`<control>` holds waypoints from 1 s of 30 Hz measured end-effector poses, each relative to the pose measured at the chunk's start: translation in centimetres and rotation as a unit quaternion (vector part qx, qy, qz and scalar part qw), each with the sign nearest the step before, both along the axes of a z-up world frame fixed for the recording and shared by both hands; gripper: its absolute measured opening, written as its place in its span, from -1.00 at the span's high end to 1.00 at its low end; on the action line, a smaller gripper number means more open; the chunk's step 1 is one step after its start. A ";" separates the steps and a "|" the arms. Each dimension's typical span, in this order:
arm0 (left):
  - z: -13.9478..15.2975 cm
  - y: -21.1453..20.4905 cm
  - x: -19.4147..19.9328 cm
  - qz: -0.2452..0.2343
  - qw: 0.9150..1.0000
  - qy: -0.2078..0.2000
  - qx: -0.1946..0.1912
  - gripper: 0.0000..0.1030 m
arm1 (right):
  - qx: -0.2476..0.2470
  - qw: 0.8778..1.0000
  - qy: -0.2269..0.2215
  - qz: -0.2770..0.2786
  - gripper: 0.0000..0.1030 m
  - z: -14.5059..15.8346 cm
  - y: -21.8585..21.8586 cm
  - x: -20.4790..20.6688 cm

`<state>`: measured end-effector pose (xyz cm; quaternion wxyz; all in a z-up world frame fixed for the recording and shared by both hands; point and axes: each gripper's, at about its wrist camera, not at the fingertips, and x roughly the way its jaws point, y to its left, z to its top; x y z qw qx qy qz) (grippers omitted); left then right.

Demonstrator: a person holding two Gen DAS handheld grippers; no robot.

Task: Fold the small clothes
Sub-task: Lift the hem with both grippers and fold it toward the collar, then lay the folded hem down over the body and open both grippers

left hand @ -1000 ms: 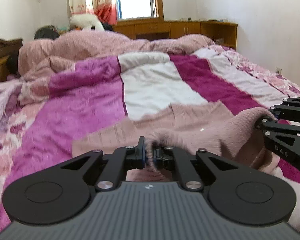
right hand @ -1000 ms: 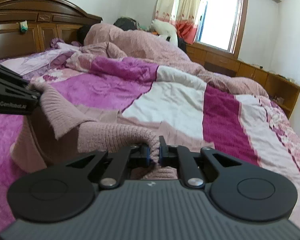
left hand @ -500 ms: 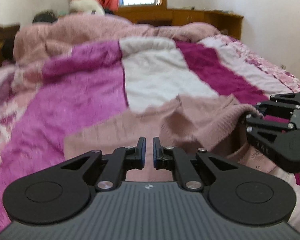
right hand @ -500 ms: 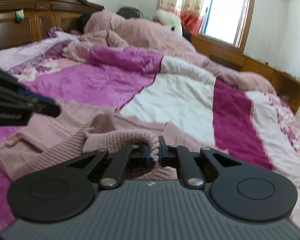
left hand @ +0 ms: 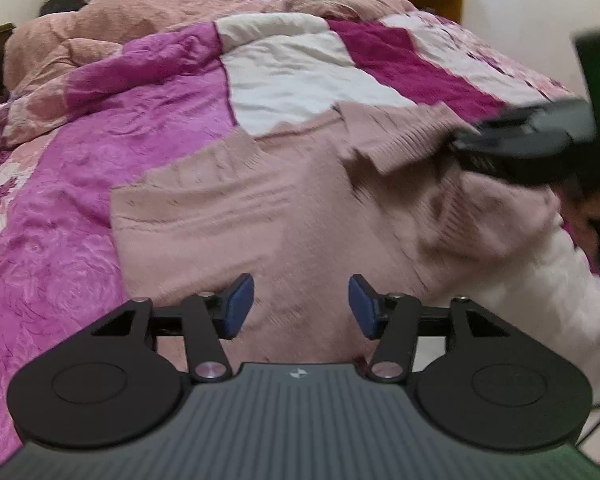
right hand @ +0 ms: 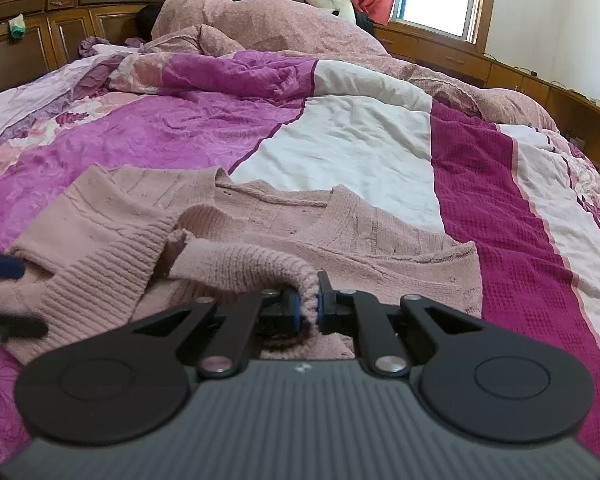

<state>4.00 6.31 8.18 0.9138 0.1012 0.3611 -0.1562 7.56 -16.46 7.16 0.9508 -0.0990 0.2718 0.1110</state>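
Observation:
A dusty-pink knit sweater lies spread on the striped quilt, its near half folded over toward the far side. My left gripper hovers just above the sweater's near edge, its jaws opening, with no cloth pinched between the blue pads. My right gripper is shut on a ribbed fold of the pink sweater, holding it low over the garment. In the left wrist view the right gripper shows blurred at the right, with the ribbed edge hanging from it.
The quilt has magenta, white and dark-pink stripes. A heaped pink duvet lies at the far end, before the wooden headboard. A wooden cabinet runs under the window. A white cloth hangs off the bed's near right edge.
My left gripper let go of the sweater fold, dropped lower and spread its jaws. The right gripper carried its fold down and across, and the sweater now lies flatter.

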 end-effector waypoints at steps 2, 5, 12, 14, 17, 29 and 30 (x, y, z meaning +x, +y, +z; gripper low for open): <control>-0.7 -0.4 -0.8 -0.017 1.000 0.009 0.006 -0.30 | -0.001 1.000 -0.001 0.002 0.80 0.1 0.0 0.1; -2.5 -1.6 -1.7 -0.051 0.997 0.021 0.046 -0.31 | -0.001 1.000 -0.001 0.004 0.80 0.1 0.1 0.0; -6.0 -4.2 -1.9 -0.054 0.986 -0.035 0.157 -0.31 | -0.002 1.000 0.001 0.006 0.80 0.2 0.4 -0.1; -5.9 -4.3 -1.9 -0.049 0.986 -0.044 0.155 -0.31 | -0.003 1.000 0.001 0.005 0.80 0.2 0.5 -0.2; -4.8 -3.4 -2.1 -0.046 0.991 -0.052 0.113 0.03 | -0.002 1.000 0.001 0.005 0.80 0.2 0.5 -0.2; -4.4 -5.4 -1.3 -0.027 0.983 -0.105 0.149 0.00 | -0.007 1.000 0.007 0.010 0.80 -0.3 1.2 -0.5; -4.7 -5.6 -1.0 -0.026 0.982 -0.108 0.154 -0.02 | -0.008 1.000 0.007 0.010 0.80 -0.3 1.2 -0.5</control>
